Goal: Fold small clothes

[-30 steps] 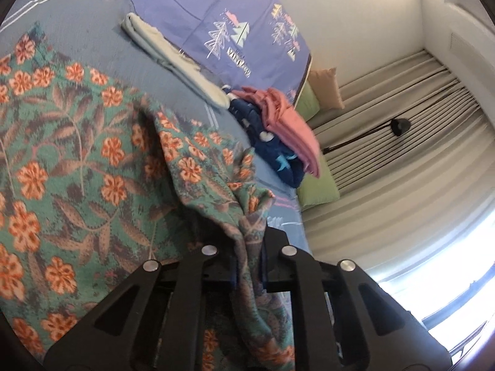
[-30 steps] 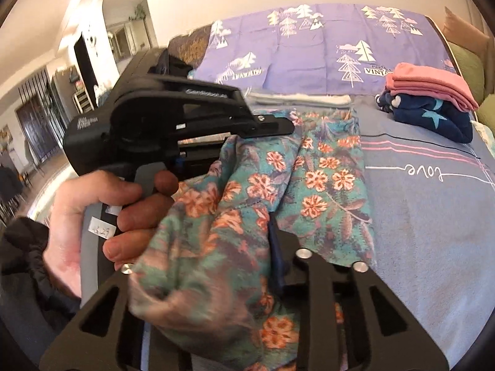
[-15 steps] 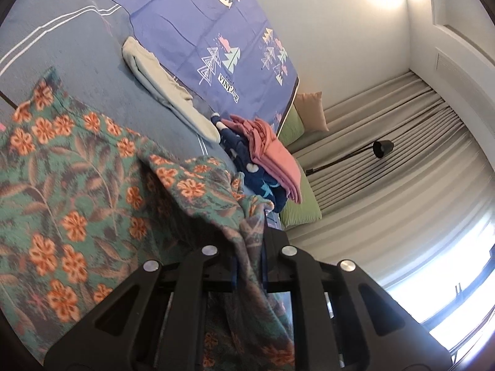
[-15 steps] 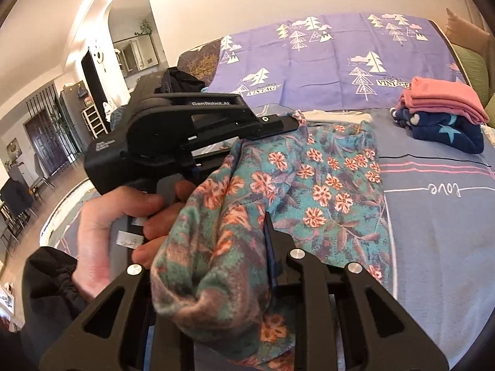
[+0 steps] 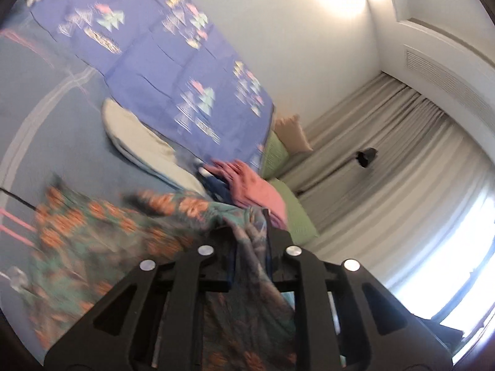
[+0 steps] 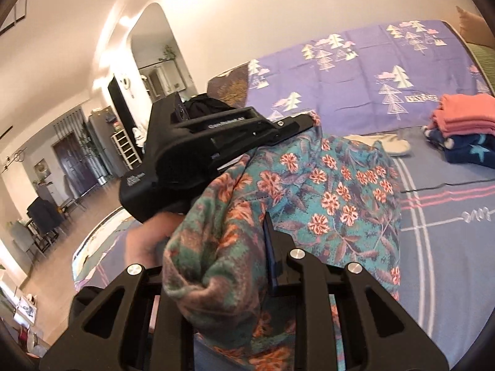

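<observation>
The floral garment [image 6: 324, 185] is lifted off the bed [image 6: 448, 247] mid-fold, pinched in the right gripper [image 6: 241, 266] and lying between the left gripper's [image 5: 250, 247] opening jaws; laying it flat seems needed next.

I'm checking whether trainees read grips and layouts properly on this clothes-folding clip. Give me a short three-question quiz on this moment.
1. True or false: both grippers have the floral garment between their fingers.
2. Multiple choice: what lies on top of the navy star-print garment? A) a folded pink garment B) a white sock C) nothing
3. Fill in: the left gripper has floral cloth between its fingers and its jaws are ____.

Key
1. True: the cloth also bunches in the right gripper.
2. A: the folded pink garment.
3. Opening.
</observation>
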Tool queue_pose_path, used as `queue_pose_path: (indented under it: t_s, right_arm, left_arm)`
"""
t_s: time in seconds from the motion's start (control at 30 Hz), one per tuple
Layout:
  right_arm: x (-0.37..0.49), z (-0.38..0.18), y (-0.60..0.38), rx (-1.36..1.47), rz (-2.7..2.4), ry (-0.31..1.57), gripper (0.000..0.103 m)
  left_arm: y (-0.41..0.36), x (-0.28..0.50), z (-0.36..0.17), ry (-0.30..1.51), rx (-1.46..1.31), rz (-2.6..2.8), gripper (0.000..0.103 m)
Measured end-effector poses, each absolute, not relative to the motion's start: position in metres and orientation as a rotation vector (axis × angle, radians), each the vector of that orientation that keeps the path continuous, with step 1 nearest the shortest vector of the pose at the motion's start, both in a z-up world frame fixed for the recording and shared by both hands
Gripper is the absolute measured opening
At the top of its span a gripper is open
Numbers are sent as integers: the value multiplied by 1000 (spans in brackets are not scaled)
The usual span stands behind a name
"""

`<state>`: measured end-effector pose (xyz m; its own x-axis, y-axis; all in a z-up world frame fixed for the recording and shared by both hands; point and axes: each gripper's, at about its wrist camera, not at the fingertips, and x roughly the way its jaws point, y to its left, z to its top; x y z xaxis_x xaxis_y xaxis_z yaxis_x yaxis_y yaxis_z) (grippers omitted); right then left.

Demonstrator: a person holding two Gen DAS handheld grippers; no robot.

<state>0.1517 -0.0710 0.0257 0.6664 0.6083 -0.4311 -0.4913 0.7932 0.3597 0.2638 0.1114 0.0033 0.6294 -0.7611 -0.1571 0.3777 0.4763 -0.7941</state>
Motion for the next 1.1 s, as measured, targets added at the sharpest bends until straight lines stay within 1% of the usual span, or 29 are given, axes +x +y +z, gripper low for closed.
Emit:
queue_pose_path:
  t_s: [0.1, 0.13, 0.2, 0.27, 0.33, 0.57, 0.6, 0.63, 0.67, 0.7, 0.73, 0.8, 0.87, 1.0, 1.03, 1.1]
  right_arm:
    - [160, 7, -60, 229, 667, 630, 23]
    - [163, -3, -55, 234, 682, 666, 23]
    - [169, -16, -48, 237, 695, 718, 23]
    - [176, -27, -44, 261, 717, 771, 23]
    - [177, -31, -44, 267, 726, 789, 23]
    - [177, -29, -49, 359, 769, 805, 24]
    - [176, -30, -47, 345, 772, 816, 26]
    - [177, -33, -45, 334, 779, 837, 32]
    - [177, -36, -43, 344, 801, 857, 49]
    - [175, -37, -42, 373, 837, 872, 60]
    - [173, -36, -43, 419, 896, 870, 74]
    - [166, -26, -51, 498, 1011, 834, 75]
    - [158, -18, -69, 582, 1063, 785, 75]
    - [144, -9, -131, 702, 975, 677, 74]
    - [139, -9, -147, 716, 930, 659, 74]
    - [131, -14, -183, 766, 837, 647, 66]
  left_arm:
    - [134, 280, -24, 576, -910, -656, 16]
    - [142, 286, -37, 600, -933, -601, 14]
    - [155, 294, -58, 657, -964, -502, 14]
    - [169, 292, -68, 692, -966, -388, 14]
    - [183, 285, -66, 675, -975, -337, 14]
    - [237, 230, -26, 525, -925, -149, 14]
    - [243, 223, -22, 504, -924, -139, 14]
    - [247, 215, -18, 482, -924, -128, 14]
    - [251, 210, -15, 468, -924, -119, 14]
    - [255, 205, -14, 457, -926, -113, 14]
    - [258, 201, -12, 445, -926, -112, 14]
    - [260, 196, -10, 426, -928, -112, 14]
    - [258, 195, -9, 413, -940, -134, 17]
    - [242, 191, -6, 416, -906, -219, 20]
    - [232, 190, -3, 427, -883, -251, 21]
    - [210, 187, -1, 456, -834, -316, 23]
